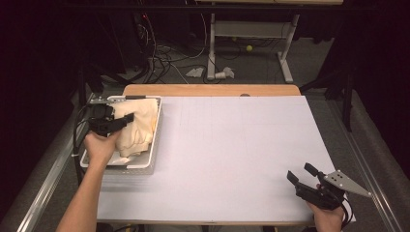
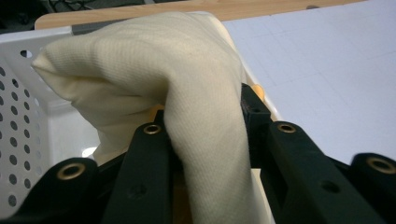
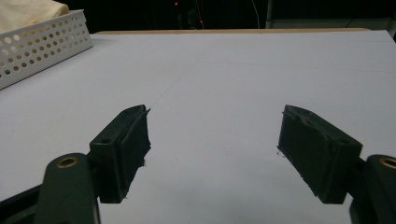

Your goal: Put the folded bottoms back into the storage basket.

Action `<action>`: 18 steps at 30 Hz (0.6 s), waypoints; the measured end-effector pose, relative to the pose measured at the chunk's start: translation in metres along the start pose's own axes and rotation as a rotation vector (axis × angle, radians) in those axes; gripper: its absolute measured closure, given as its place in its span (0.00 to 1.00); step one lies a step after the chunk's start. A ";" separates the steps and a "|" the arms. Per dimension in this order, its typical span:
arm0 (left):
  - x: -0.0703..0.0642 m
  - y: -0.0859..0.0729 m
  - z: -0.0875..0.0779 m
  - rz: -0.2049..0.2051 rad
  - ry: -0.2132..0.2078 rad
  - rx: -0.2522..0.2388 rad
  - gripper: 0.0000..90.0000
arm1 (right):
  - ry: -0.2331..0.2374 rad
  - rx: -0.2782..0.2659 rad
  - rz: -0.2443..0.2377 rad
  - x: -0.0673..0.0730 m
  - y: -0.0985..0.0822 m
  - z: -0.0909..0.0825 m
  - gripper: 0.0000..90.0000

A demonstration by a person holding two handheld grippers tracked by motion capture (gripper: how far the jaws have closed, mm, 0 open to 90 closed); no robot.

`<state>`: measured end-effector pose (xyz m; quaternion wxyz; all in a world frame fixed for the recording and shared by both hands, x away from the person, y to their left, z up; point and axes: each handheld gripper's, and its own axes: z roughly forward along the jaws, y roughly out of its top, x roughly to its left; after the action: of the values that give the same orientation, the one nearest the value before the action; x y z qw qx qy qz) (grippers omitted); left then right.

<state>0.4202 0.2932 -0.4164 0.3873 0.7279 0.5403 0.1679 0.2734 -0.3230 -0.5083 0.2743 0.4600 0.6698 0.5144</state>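
Gripping a cream cloth [image 2: 187, 93], the left gripper [image 2: 205, 140] has its fingers [image 2: 149, 154] clamped on a fold of fabric, pinched tight betw. both black pads. Cloth bunches up above the fingers and drapes down betw. them; rest of it sits in the white perforated basket [image 1: 157, 130] at the table's far-left area. In the high view the left gripper [image 1: 126, 118] is over the basket, w/ the left hand [image 1: 99, 145] at the basket's near-left side, cloth [image 1: 140, 125] piled toward the basket's right wall, partly over the rim.

Right gripper [image 1: 300, 173] sits at the near-right corner of the table [image 1: 232, 145], well apart from basket and cloth, held by the right hand [image 1: 329, 215]. Its fingers [image 3: 123, 149] stand wide open, nothing betw. them, just bare white table surface. Basket corner [image 3: 42, 44] w/ cloth edge visible far-left in the right gripper view.
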 end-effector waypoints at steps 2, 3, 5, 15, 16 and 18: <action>0.002 0.000 0.005 -0.006 0.000 0.005 0.76 | 0.001 0.000 -0.003 0.000 0.000 0.000 0.28; 0.002 0.000 0.008 -0.010 -0.001 0.009 0.76 | 0.001 -0.002 -0.003 0.001 0.000 0.000 0.28; 0.003 0.000 0.012 -0.013 0.000 0.017 0.76 | -0.001 0.001 -0.002 0.001 0.000 0.000 0.28; 0.012 -0.004 0.021 -0.028 0.018 0.053 0.75 | -0.007 0.007 -0.003 0.001 0.000 0.001 0.28; 0.014 -0.005 0.022 -0.028 0.021 0.062 0.75 | -0.008 0.008 -0.002 0.001 0.000 0.001 0.28; 0.017 -0.005 0.023 -0.032 0.026 0.066 0.75 | -0.010 0.010 -0.002 0.001 0.000 0.001 0.28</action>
<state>0.4383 0.3003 -0.4382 0.3588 0.7294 0.5620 0.1532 0.2740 -0.3214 -0.5085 0.2759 0.4631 0.6714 0.5086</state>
